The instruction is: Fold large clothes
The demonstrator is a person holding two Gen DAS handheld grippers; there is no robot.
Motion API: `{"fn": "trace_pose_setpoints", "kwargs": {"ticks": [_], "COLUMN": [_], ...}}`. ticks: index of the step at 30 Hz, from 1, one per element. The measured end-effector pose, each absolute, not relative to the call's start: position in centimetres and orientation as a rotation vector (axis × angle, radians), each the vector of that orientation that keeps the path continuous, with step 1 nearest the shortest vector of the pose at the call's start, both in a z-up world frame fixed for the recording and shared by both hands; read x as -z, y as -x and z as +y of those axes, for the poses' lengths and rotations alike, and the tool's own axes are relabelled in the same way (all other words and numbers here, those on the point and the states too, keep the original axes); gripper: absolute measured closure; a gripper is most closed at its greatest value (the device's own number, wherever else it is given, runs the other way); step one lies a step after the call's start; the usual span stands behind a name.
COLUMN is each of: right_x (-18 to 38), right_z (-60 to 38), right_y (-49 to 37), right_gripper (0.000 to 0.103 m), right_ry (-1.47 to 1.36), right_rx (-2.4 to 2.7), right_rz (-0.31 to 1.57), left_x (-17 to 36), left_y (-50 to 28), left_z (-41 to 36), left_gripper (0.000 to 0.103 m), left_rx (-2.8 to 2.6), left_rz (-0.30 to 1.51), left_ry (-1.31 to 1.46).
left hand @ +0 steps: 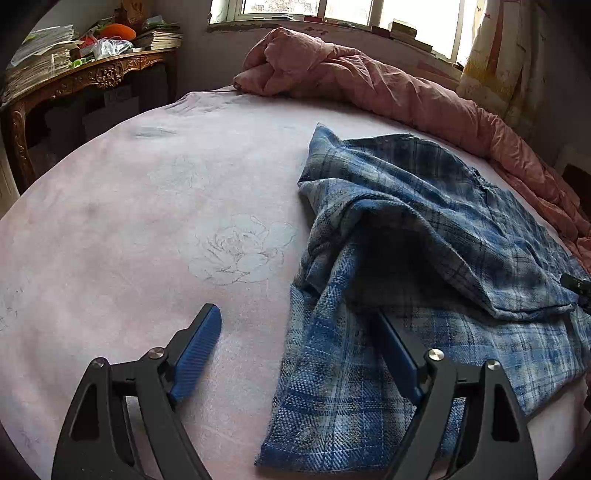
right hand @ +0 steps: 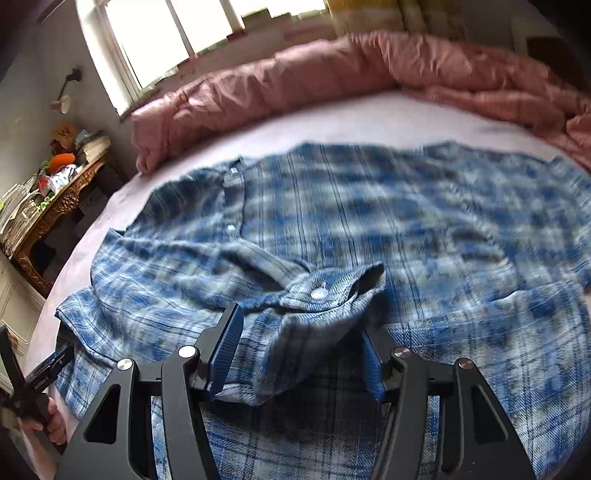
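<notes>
A blue plaid shirt lies on the pale pink bed sheet, partly folded, one flap raised like a tent. My left gripper is open; its right finger rests over the shirt's near left part, its left finger over bare sheet. In the right wrist view the shirt spreads wide, a sleeve folded across it with a buttoned cuff. My right gripper is open, the cuff lying between its fingers, not pinched. The left gripper shows at the lower left edge, held by a hand.
A bunched salmon-pink duvet lies along the far side of the bed, under a window. A carved wooden side table piled with books and clutter stands left of the bed. The right wrist view is motion-blurred.
</notes>
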State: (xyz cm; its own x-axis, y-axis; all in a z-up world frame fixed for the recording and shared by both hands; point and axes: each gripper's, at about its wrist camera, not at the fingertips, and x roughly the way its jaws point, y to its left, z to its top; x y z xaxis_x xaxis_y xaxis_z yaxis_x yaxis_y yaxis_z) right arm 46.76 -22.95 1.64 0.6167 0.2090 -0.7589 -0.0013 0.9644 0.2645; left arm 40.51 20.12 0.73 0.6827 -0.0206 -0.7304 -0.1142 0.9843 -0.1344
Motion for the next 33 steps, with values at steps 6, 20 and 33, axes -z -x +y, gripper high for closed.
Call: {"fn": "trace_pose_setpoints", "kwargs": {"ticks": [6,20,33], "right_x": [-5.6,-0.7,-5.3], "right_z": [-20.1,-20.5,-27.4], "right_y": [-48.0,-57.1,-50.6], "right_gripper": [0.096,0.096,0.034], "right_ry": [0.016,0.231,0.085], "right_rx": [-0.067,0.137,0.230], "right_rz": [0.701,0.820,0.765], "left_x": [-0.8,-0.5,-0.5], "left_y": [-40.6,-41.1,-41.2], "left_z": [19.9,18.5,18.8], "left_gripper": [0.020,0.020,0.020], "left_rx": [-0.058,-0.098,-0.091], "left_rz": [0.816,0.836,0.834], "left_ry": [0.164,0.070,0.077]}}
